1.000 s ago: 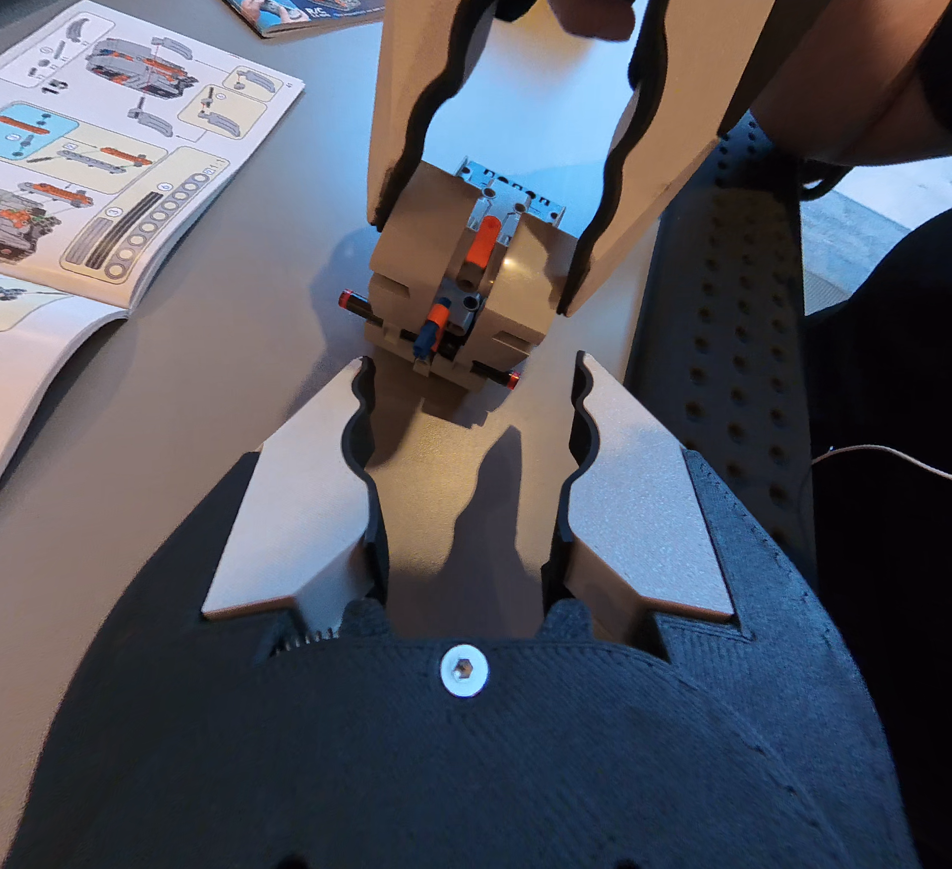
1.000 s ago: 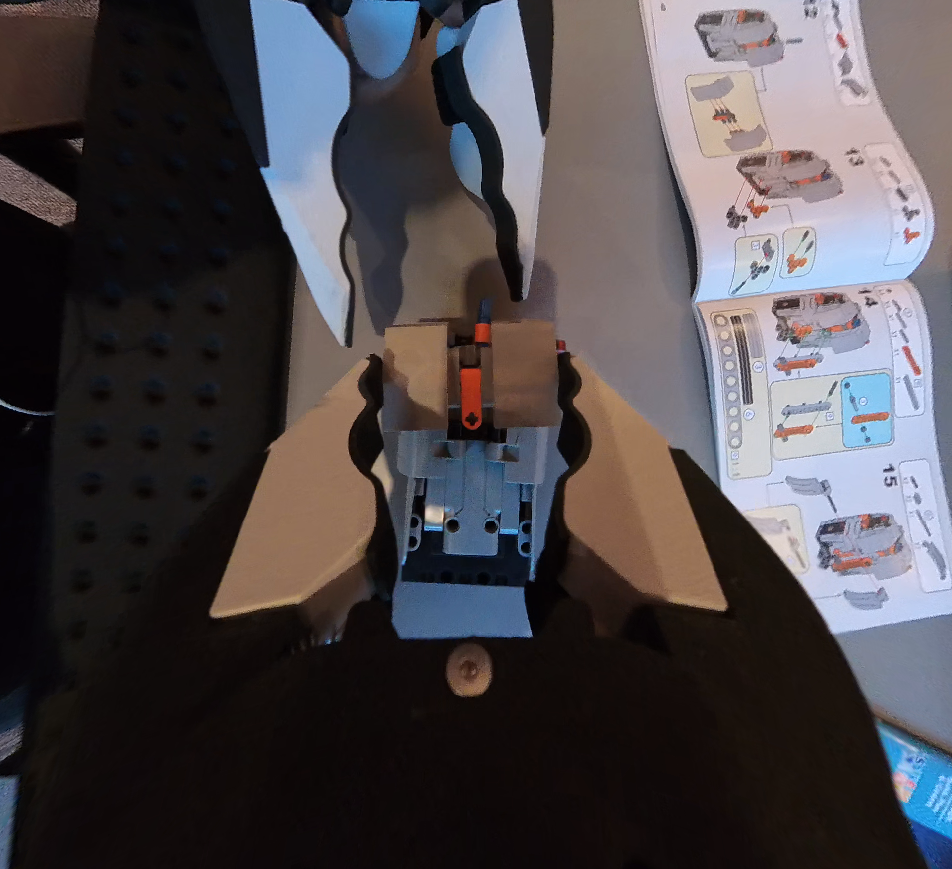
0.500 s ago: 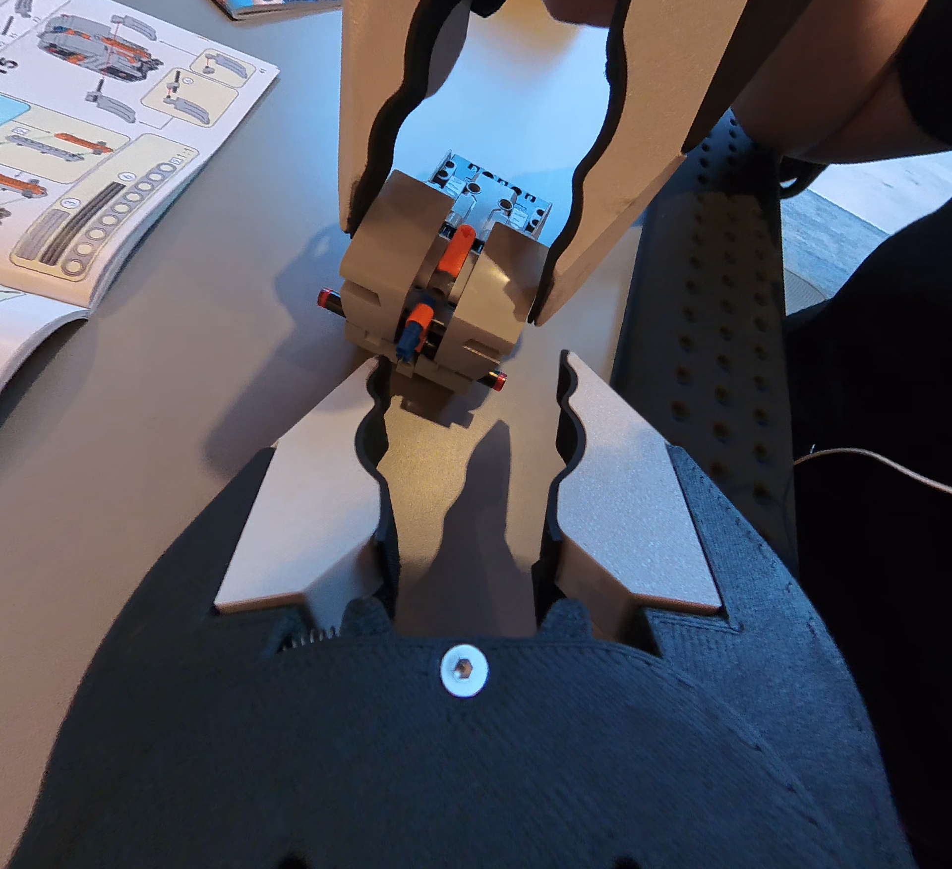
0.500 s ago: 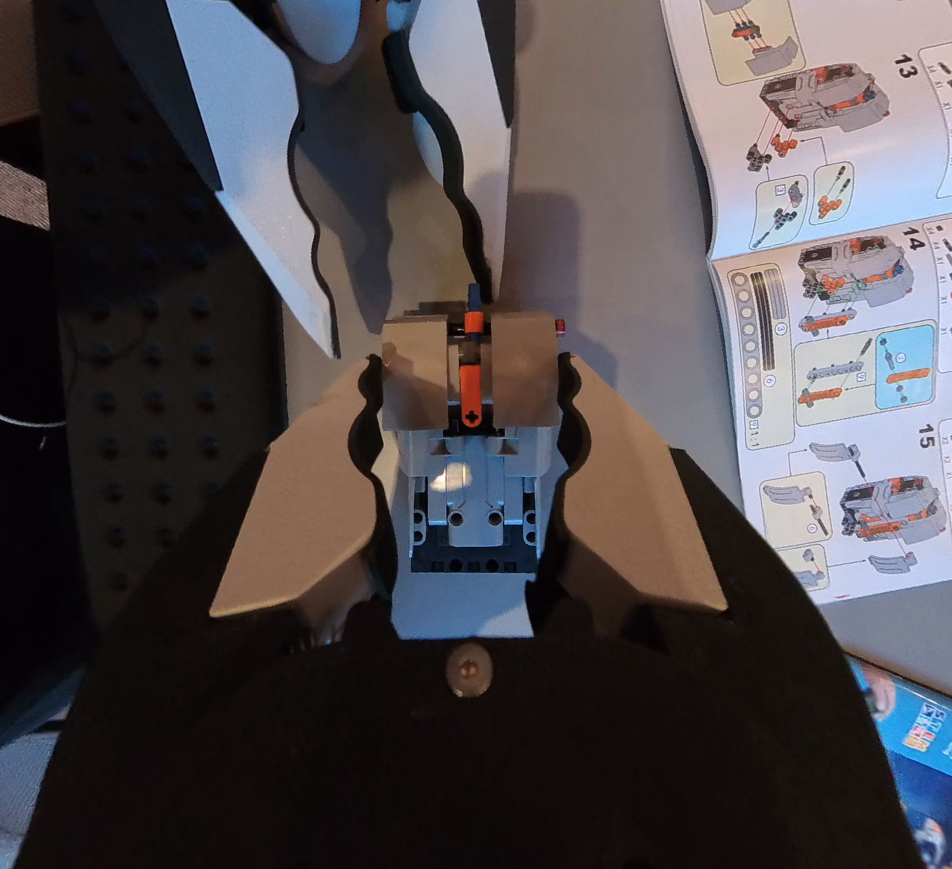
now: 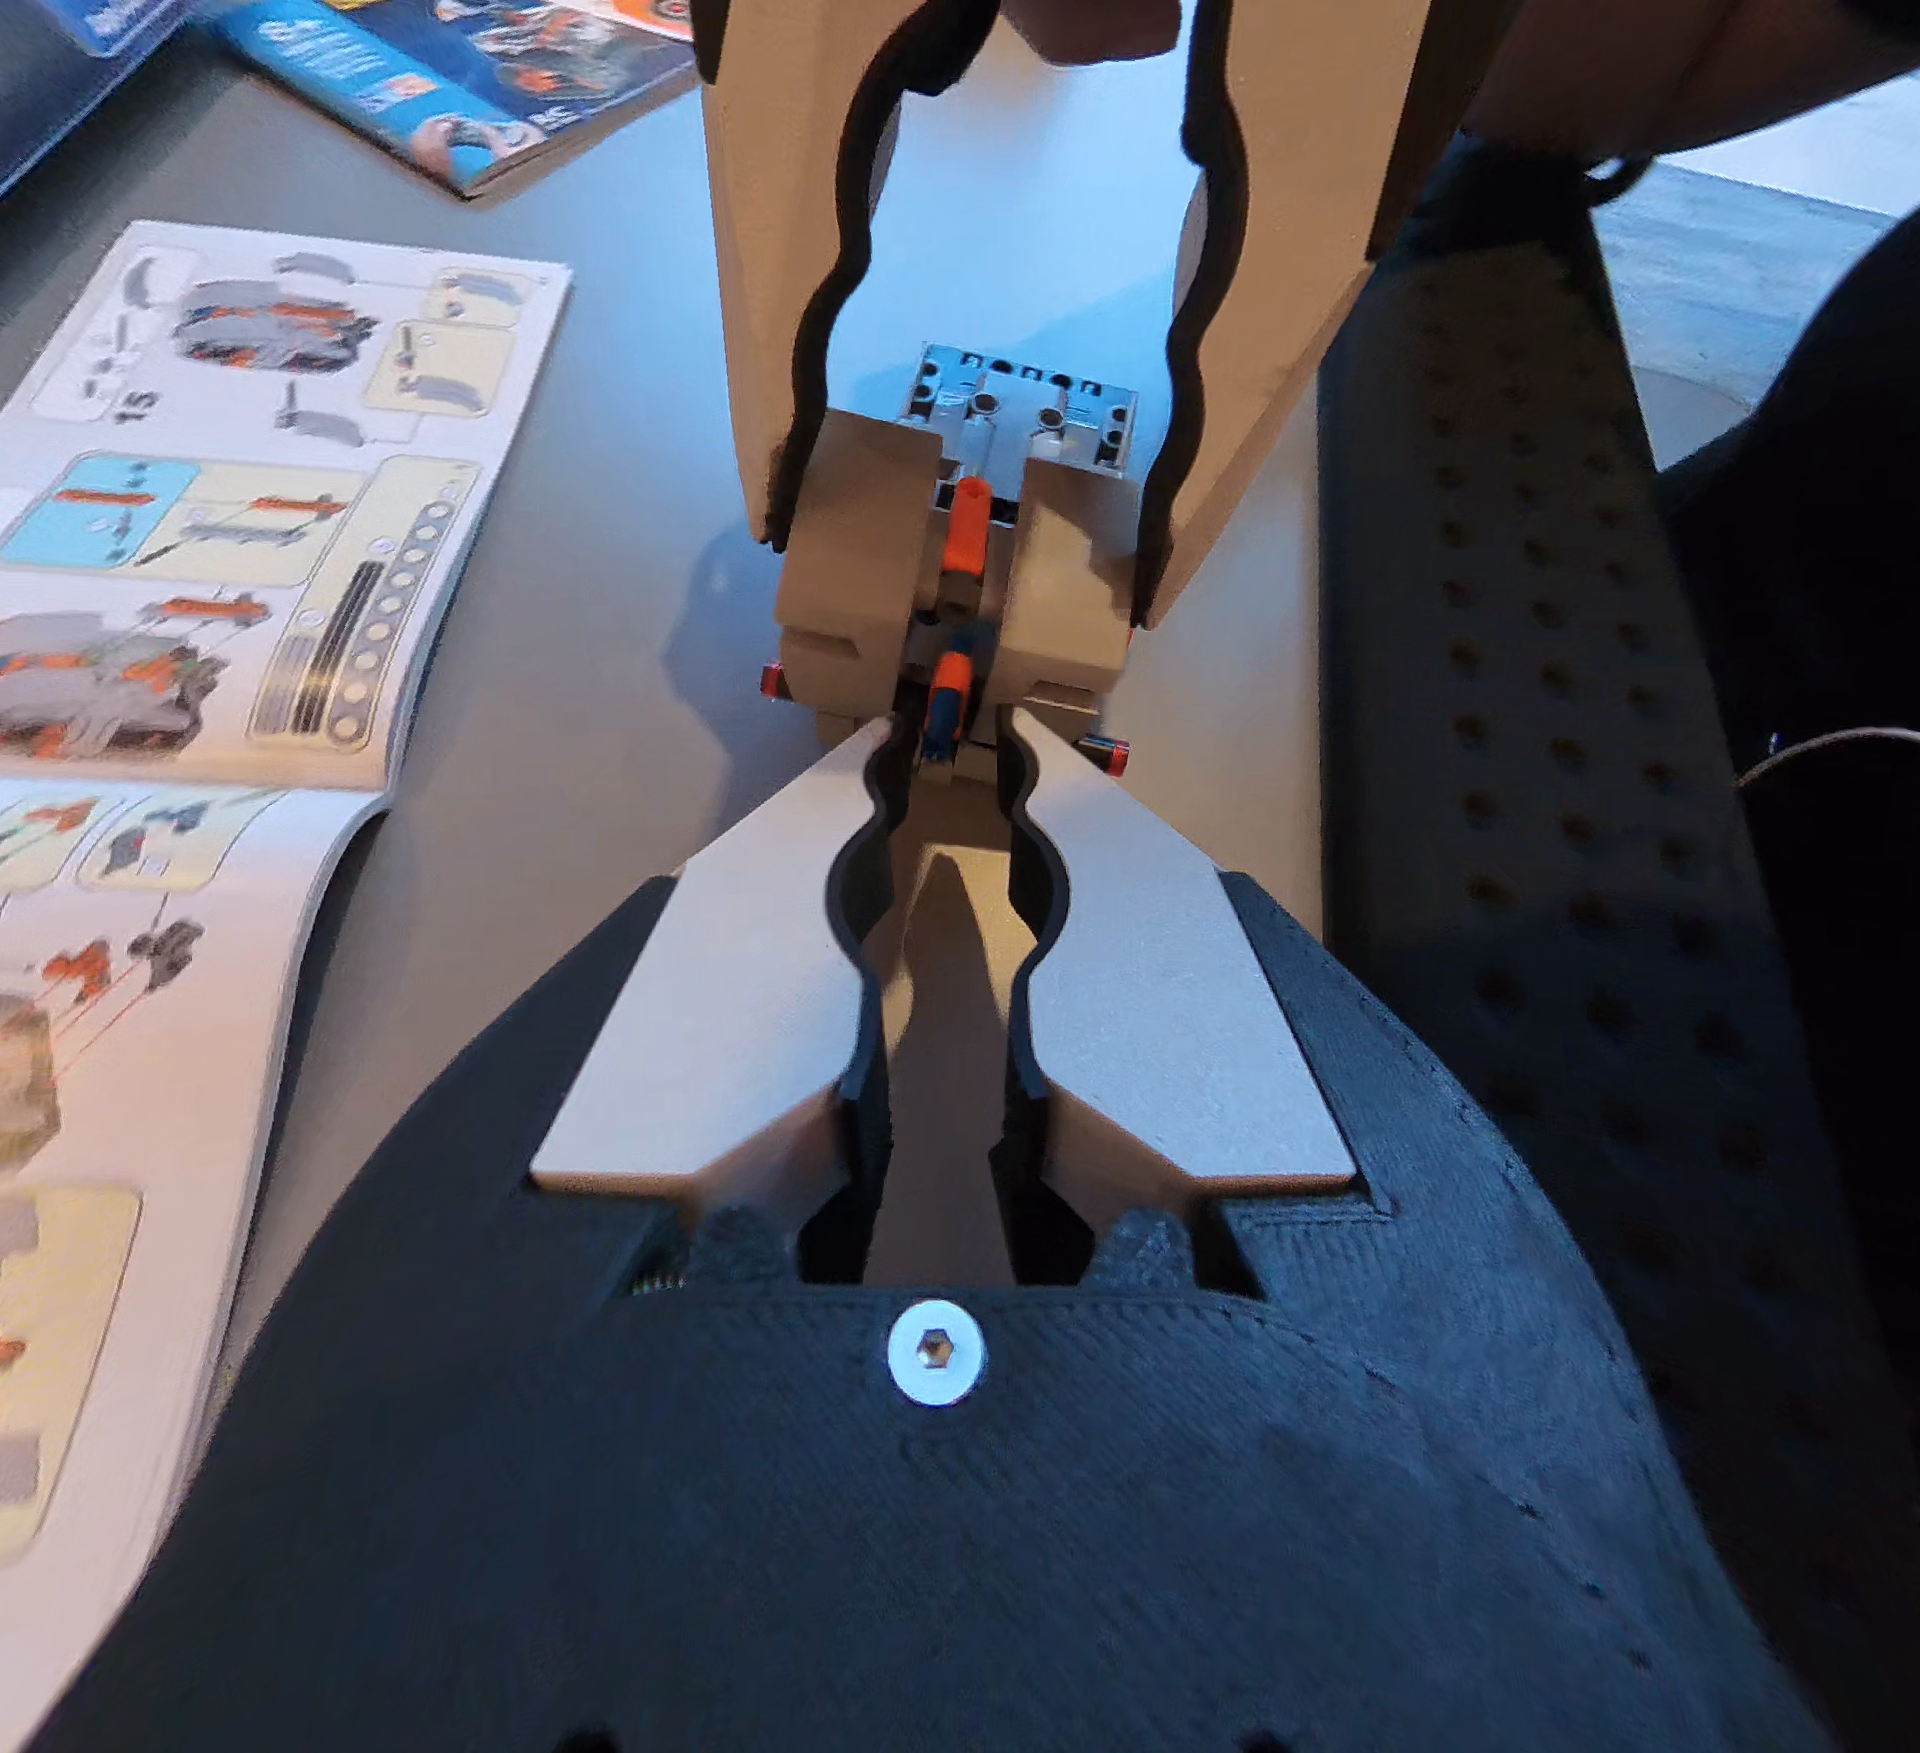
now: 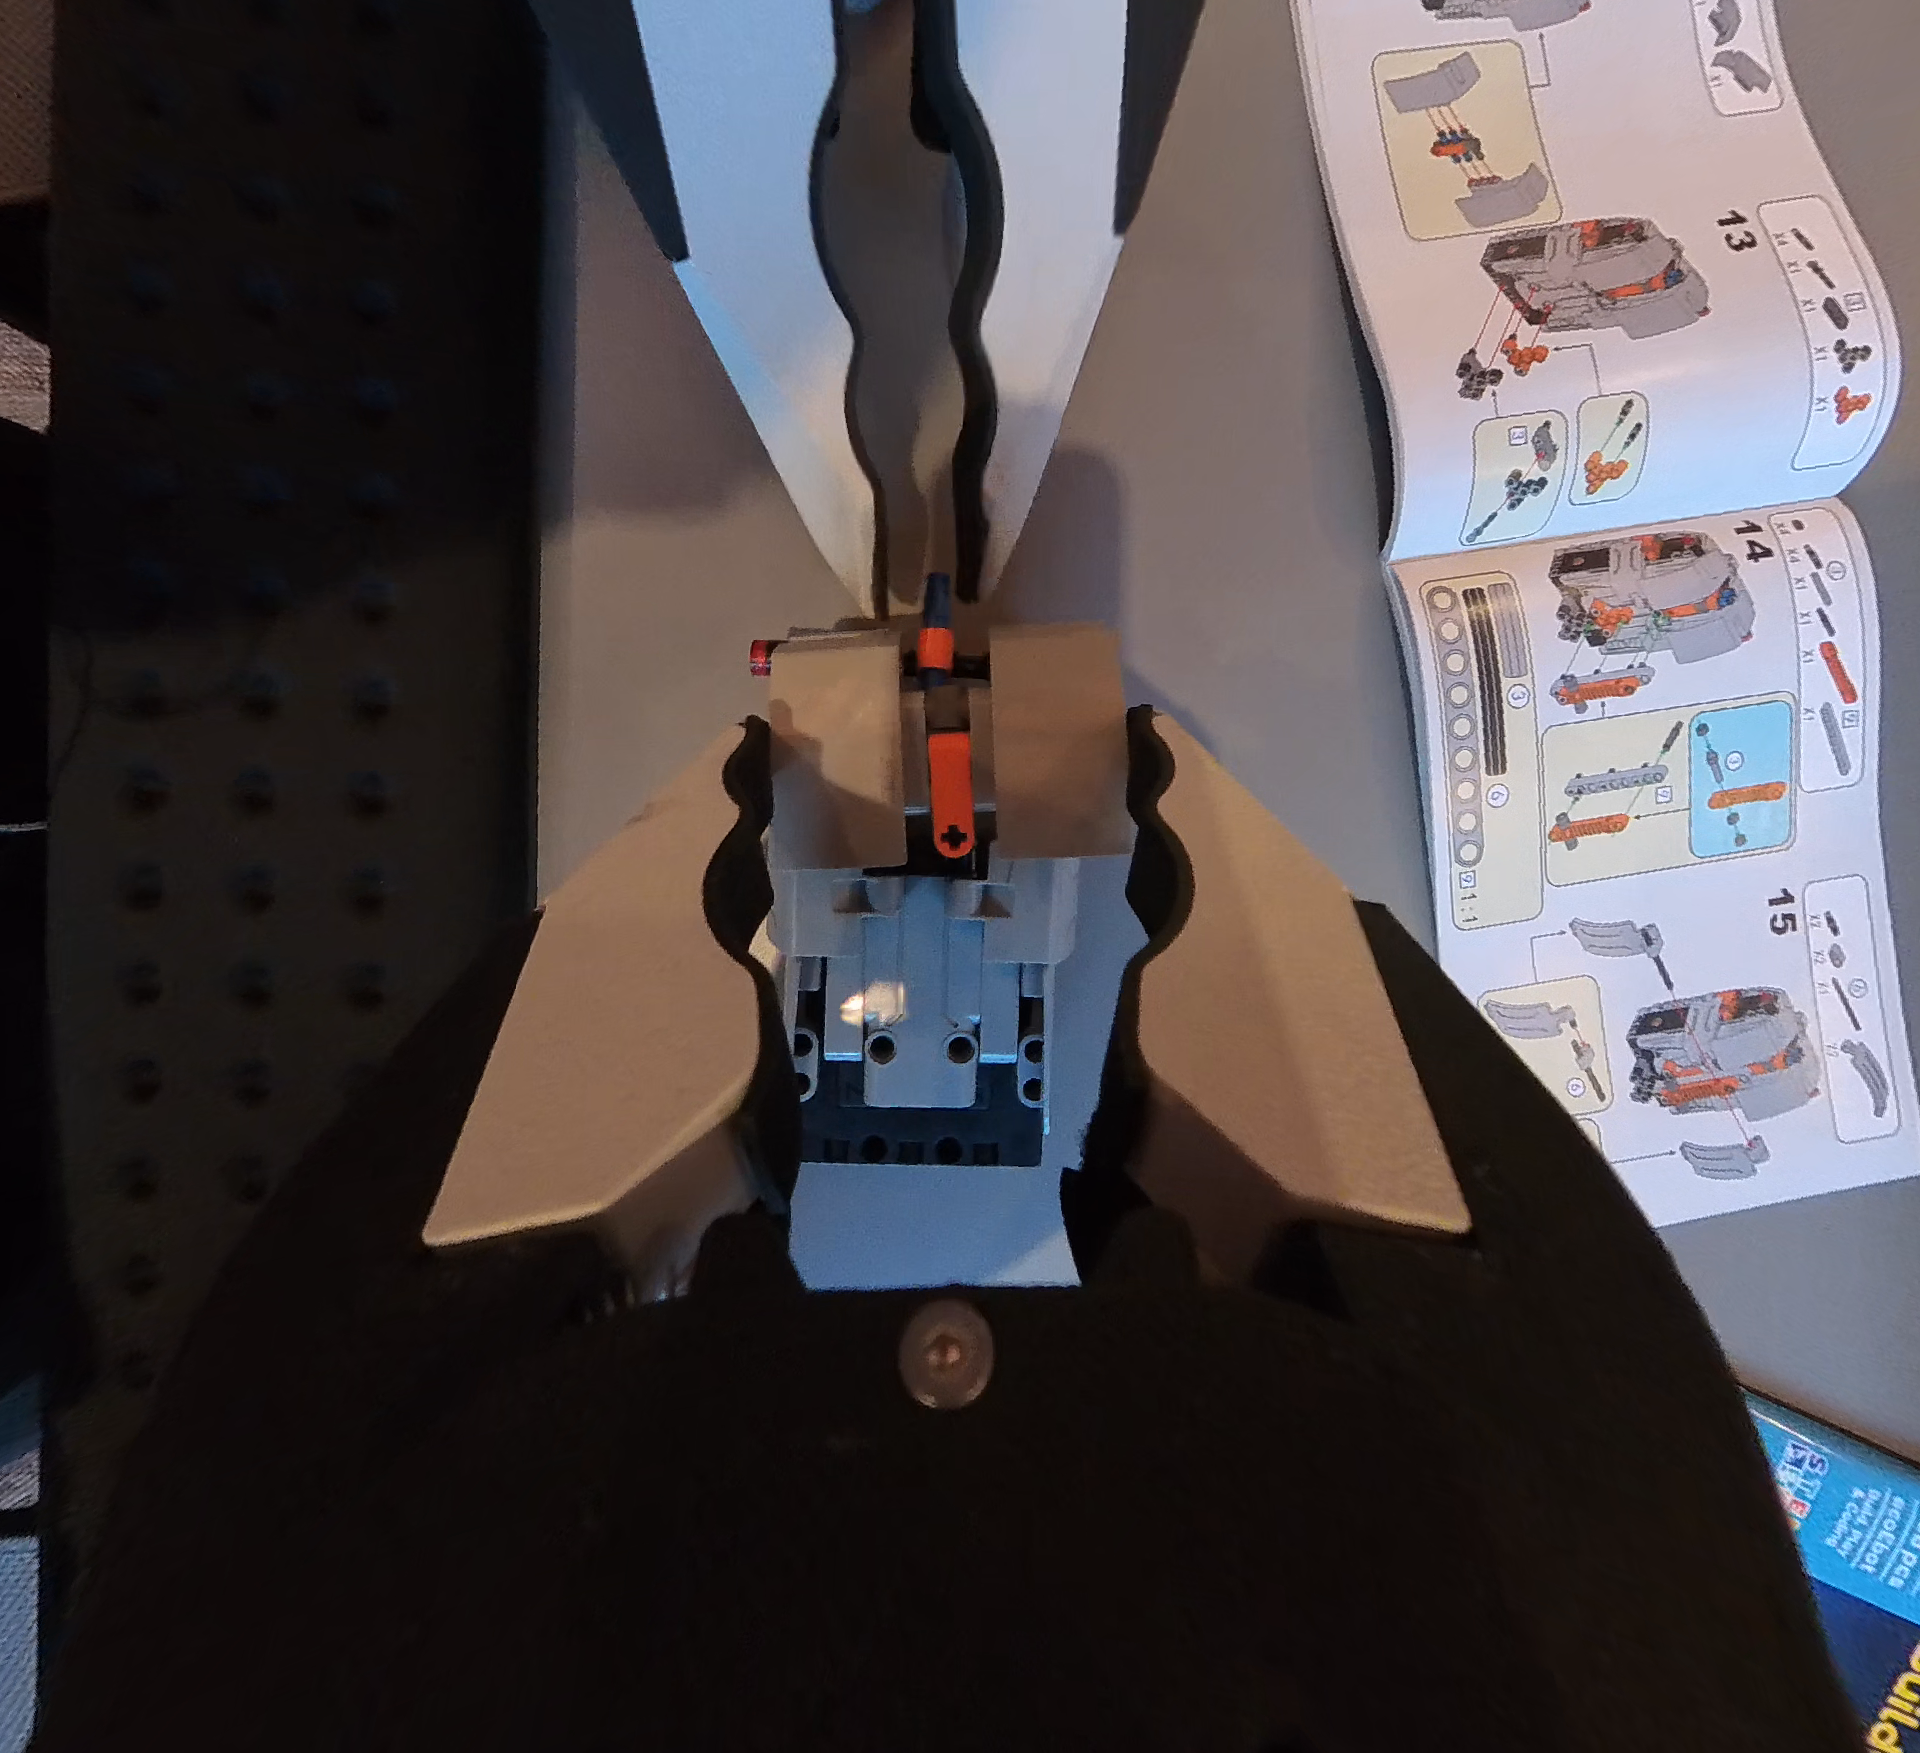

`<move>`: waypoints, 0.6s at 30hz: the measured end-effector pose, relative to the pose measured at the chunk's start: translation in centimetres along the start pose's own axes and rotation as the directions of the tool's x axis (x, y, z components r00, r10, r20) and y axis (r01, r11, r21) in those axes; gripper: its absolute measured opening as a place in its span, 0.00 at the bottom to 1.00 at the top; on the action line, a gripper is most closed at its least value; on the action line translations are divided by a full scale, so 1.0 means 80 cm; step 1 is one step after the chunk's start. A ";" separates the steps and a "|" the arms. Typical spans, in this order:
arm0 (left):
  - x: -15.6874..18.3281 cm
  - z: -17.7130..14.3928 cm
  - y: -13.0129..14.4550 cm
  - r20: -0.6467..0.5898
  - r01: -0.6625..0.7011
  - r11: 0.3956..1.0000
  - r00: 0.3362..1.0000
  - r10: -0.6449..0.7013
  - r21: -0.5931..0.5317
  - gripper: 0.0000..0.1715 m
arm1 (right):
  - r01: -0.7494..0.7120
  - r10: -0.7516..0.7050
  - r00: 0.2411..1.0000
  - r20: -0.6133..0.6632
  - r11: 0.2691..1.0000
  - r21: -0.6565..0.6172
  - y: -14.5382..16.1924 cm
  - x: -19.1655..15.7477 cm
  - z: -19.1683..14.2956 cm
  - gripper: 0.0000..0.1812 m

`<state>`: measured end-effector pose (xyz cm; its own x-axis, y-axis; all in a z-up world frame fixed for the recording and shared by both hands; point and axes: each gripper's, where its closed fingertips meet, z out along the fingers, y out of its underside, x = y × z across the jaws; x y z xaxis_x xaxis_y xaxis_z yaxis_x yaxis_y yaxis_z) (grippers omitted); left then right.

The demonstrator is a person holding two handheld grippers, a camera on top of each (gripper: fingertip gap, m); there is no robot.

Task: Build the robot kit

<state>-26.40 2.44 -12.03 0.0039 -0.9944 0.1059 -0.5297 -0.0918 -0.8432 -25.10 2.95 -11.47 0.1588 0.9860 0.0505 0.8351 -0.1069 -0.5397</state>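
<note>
Right gripper (image 6: 948,727) clamps grey brick model (image 6: 940,830); left gripper (image 5: 948,735), jaws narrowly parted around its blue-orange pin (image 5: 948,701), contact unclear.

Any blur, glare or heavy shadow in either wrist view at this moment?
Left wrist view: instruction booklet is blurred at the left edge; pale glare on the table behind the brick model. Right wrist view: sharp but dim, gripper body nearly black, small glint on the model's grey block.

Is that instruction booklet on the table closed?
No. In the right wrist view the instruction booklet lies open on the grey table, its pages of building steps facing up beside the brick model.
</note>
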 end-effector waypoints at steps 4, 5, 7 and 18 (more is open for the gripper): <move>0.003 0.004 0.001 -0.036 -0.038 0.999 0.999 0.038 0.002 0.02 | 0.015 -0.015 1.000 -0.010 1.000 0.017 0.002 -0.003 -0.002 0.37; 0.003 0.004 0.000 -0.039 -0.035 0.999 0.999 0.036 0.006 0.02 | 0.021 -0.020 1.000 -0.013 0.999 0.026 0.003 -0.004 -0.003 0.37; 0.004 0.004 0.001 -0.044 -0.030 0.999 0.999 0.031 0.012 0.01 | 0.017 -0.017 1.000 -0.015 0.999 0.046 0.005 -0.005 -0.006 0.37; 0.006 0.008 0.000 -0.030 -0.056 0.998 0.998 0.057 0.029 0.02 | -0.290 0.330 0.942 -0.066 0.895 0.339 0.073 0.072 -0.087 0.37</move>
<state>-25.82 1.95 -12.33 -0.0514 -0.9960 0.0737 -0.5040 -0.0378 -0.8629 -15.66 7.08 -8.48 0.4601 0.8847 -0.0752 0.5230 -0.3385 -0.7822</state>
